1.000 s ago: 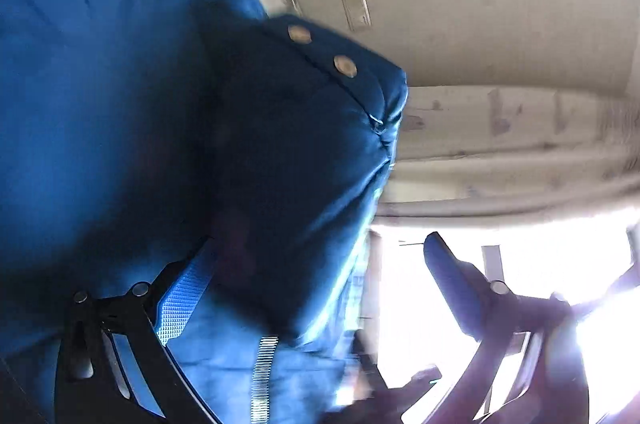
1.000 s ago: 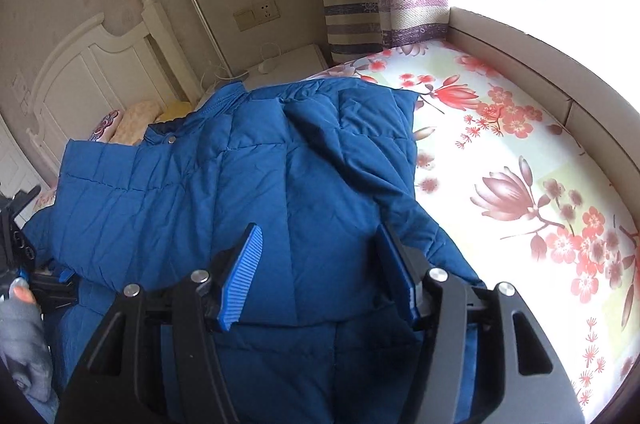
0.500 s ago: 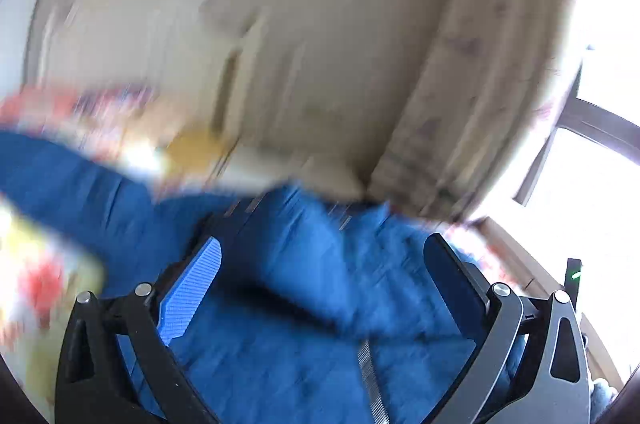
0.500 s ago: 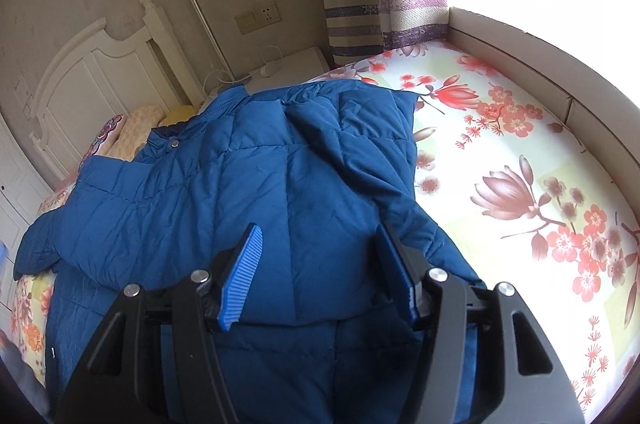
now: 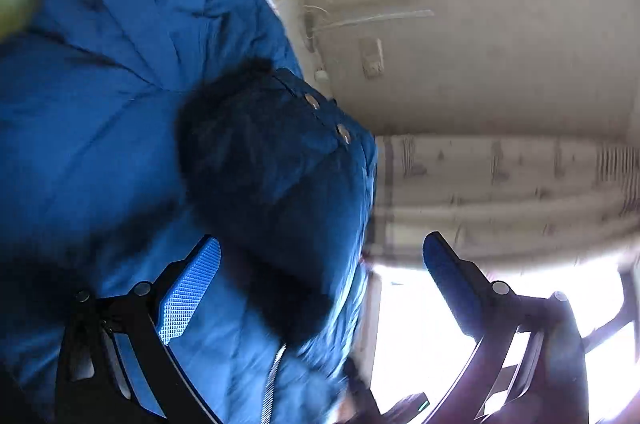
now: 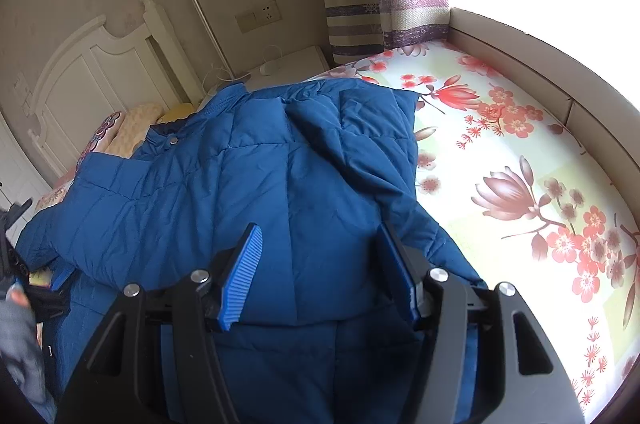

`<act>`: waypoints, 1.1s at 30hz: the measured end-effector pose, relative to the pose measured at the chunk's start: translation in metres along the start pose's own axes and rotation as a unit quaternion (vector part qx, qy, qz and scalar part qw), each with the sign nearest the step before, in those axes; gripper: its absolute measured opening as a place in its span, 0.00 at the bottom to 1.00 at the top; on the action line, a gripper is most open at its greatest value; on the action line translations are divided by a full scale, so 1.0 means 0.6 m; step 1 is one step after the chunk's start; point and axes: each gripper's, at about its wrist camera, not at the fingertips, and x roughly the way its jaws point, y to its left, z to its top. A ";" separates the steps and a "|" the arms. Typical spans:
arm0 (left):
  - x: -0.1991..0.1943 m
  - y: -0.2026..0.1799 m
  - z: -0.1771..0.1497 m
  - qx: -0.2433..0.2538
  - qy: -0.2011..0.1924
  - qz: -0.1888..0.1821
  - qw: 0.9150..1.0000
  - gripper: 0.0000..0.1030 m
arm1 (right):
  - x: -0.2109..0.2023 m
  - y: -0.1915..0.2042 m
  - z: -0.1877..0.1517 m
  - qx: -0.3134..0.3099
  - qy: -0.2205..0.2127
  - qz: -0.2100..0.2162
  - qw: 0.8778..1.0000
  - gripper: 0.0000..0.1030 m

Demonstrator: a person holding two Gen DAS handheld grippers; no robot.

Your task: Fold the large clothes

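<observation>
both grippers spread, holding nothing: left gripper [image 5: 320, 288] tilted at the puffy jacket [image 6: 280, 183] collar, folded sleeve could spring open.

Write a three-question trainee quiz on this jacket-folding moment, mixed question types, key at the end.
1. True or false: the right gripper is clamped on the blue jacket.
2. Multiple choice: the jacket lies on (A) a bare wooden floor, (B) a floral bedsheet, (C) a glass desk.
3. Fill in: in the right wrist view, the metal snap button sits near the jacket's ____.

Key:
1. False; its jaws stand apart above the fabric, gripping nothing.
2. B.
3. Collar, at the end toward the white headboard.
</observation>
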 end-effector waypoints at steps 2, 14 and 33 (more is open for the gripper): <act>0.025 0.007 0.021 -0.039 -0.003 -0.005 0.999 0.93 | 0.000 -0.001 0.000 0.002 0.001 0.002 1.000 0.57; -0.043 -0.180 -0.122 0.414 -0.089 0.230 0.876 0.29 | 0.001 -0.009 -0.001 0.013 -0.001 0.014 1.000 0.57; -0.074 -0.176 -0.080 0.404 -0.115 0.316 0.851 0.83 | 0.003 -0.006 -0.002 0.006 0.001 0.008 1.000 0.58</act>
